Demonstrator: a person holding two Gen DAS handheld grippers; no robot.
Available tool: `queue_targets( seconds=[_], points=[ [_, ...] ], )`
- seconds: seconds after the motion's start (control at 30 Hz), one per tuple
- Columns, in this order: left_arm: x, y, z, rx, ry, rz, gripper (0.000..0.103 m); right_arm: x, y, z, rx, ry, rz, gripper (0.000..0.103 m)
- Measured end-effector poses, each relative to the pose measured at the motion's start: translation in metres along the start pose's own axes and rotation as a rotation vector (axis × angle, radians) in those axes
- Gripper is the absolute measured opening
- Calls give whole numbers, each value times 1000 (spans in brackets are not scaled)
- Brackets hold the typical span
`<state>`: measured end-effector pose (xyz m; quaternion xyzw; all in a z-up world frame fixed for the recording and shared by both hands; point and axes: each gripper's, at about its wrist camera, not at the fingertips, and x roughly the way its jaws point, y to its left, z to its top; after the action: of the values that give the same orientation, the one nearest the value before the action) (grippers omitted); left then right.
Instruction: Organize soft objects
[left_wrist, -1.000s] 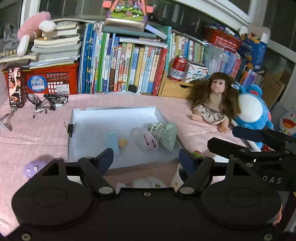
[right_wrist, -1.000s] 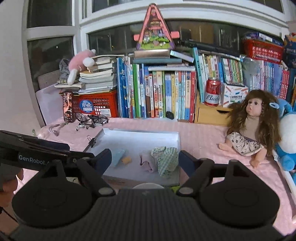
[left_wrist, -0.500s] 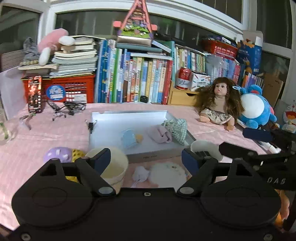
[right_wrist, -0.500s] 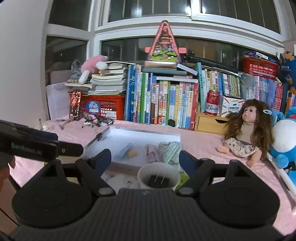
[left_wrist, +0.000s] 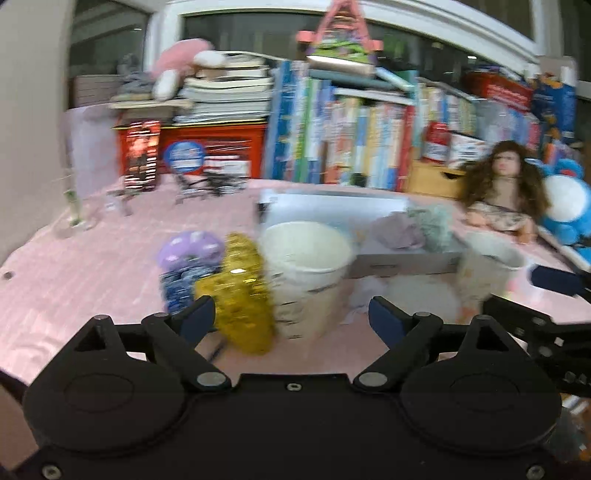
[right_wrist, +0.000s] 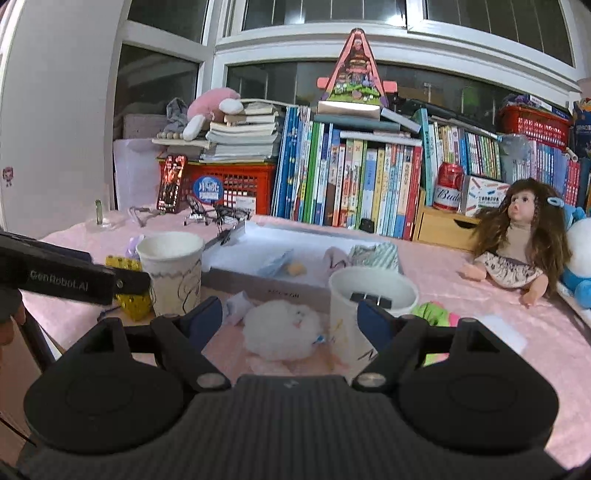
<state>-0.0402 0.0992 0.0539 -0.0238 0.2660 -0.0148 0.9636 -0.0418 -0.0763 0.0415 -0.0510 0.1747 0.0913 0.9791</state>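
Observation:
A shallow white tray (right_wrist: 236, 273) on the pink table holds small soft items: a blue piece (right_wrist: 275, 263), a pink cloth (right_wrist: 334, 258) and a green checked cloth (right_wrist: 373, 254). A white fluffy ball (right_wrist: 282, 328) lies in front of the tray, just beyond my right gripper (right_wrist: 290, 319), which is open and empty. A green soft toy (right_wrist: 434, 312) lies to the right. My left gripper (left_wrist: 291, 319) is open and empty, close to a gold sequin piece (left_wrist: 243, 291) and a purple soft item (left_wrist: 188, 254). The left wrist view is blurred.
Two white paper cups (right_wrist: 173, 269) (right_wrist: 369, 310) stand in front of the tray; the right one holds binder clips. A doll (right_wrist: 517, 243) and a blue plush (right_wrist: 576, 258) sit at the right. Books (right_wrist: 351, 184) and a red basket (right_wrist: 236, 181) line the back.
Both grippers have pulled back and lowered toward the table's near edge. The cups, fluffy ball, gold and purple items have come into view. Both stay open.

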Motion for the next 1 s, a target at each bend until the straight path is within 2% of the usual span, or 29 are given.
queue_targets(
  seconds=[0.13,0.4,0.53,0.77,0.87,0.93,1.0],
  points=[
    [13,18,-6,-47,1,96,77,10,8,-15,-22,31,11,86],
    [41,51,-6,-208,16,116,49,34,15,-33,-10,88,-16,82],
    [53,58,-6,-244,19,100,48,43,17,-37,-3,103,-20,78],
    [63,54,-8,-234,13,76,44,55,19,-41,11,137,-20,71],
    [66,54,-9,-238,27,57,23,58,18,-42,21,148,-21,57],
    [63,53,-9,-242,21,62,21,60,18,-43,31,163,-14,44],
    [57,51,-9,-228,12,67,20,60,16,-43,45,170,-9,40]
  ],
)
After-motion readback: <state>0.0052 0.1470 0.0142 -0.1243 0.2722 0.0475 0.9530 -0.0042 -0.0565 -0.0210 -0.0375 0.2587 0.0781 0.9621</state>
